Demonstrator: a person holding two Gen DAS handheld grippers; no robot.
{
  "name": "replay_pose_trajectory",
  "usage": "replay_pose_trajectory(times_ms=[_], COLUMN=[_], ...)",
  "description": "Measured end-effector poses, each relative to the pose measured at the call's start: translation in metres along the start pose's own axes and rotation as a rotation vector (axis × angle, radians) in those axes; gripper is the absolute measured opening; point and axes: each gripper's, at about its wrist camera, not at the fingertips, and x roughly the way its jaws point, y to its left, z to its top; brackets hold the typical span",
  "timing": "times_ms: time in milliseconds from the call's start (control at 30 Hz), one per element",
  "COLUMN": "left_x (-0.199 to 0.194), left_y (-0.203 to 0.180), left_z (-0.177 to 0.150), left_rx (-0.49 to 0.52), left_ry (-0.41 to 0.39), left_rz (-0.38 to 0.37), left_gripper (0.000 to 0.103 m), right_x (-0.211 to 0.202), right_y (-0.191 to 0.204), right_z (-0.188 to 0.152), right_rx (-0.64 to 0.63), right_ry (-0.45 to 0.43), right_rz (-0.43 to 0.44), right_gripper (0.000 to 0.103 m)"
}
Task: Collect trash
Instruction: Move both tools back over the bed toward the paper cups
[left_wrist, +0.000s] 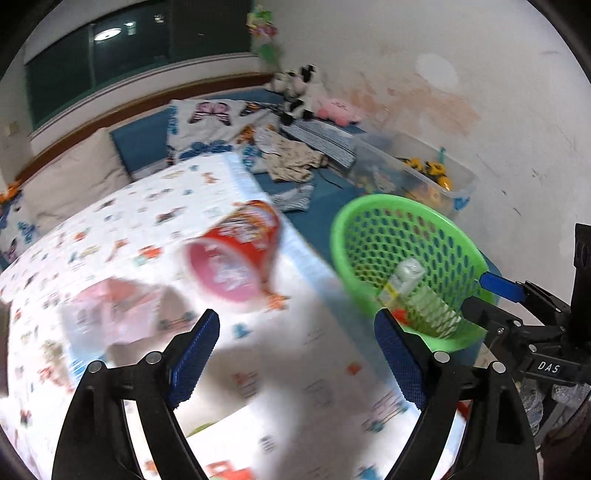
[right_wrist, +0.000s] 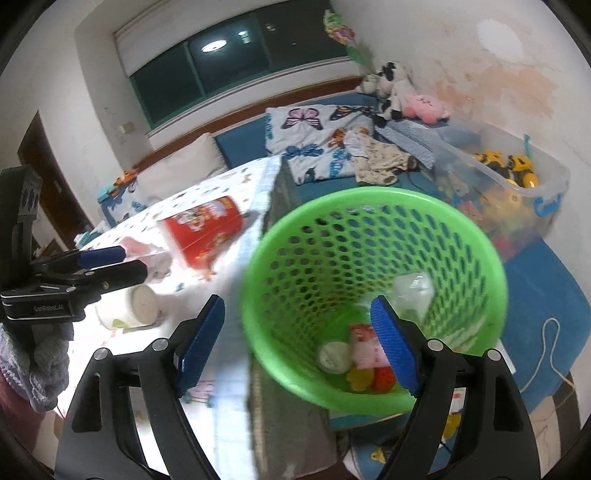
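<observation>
A red printed paper cup (left_wrist: 236, 254) lies on its side on the table's patterned cloth (left_wrist: 147, 206), with a blurred pink wrapper (left_wrist: 110, 314) to its left. My left gripper (left_wrist: 297, 314) hovers open and empty just short of them. A green mesh basket (right_wrist: 373, 229) stands beside the table edge. It holds a clear bottle (right_wrist: 412, 291), a white lid (right_wrist: 334, 356), a pink packet (right_wrist: 364, 343) and small red and yellow bits. My right gripper (right_wrist: 297, 300) is open and empty over the basket's near rim. A small white cup (right_wrist: 129, 308) lies on the table under the left gripper (right_wrist: 133, 260).
Behind the table is a blue-covered bed with a butterfly pillow (right_wrist: 314, 122), loose clothes (right_wrist: 380, 162) and plush toys (right_wrist: 391, 88). A clear bin of toys (right_wrist: 509, 184) stands against the right wall. A blue mat (right_wrist: 543, 317) and a white cord lie beside the basket.
</observation>
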Motion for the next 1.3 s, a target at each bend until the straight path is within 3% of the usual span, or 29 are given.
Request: replay_pose_trajectory(times_ms=[467,833,1300], left_x=[-0.06,-0.081,-0.071], left_y=[0.129,0.173,0.203], left_z=[-0.034,-0.056,-0.051], left_rx=[-0.223,-0.298,-0.363], left_ry=[-0.063,-0.083,-0.079], left_rz=[0.149,0.195,0.172], left_gripper=[0.083,0.083,0.076], right_x=[0.04,0.086,0.126], right_y=[0.107,0.191,0.217], right_z=[-0.005,-0.019,-0.025], right_rx=[-0.134,-0.233,-0.187], right_ry=[0.091,0.166,0.215], right_rz=[0.148,0.225,0.201], right_gripper=[0.087,0.088,0.09])
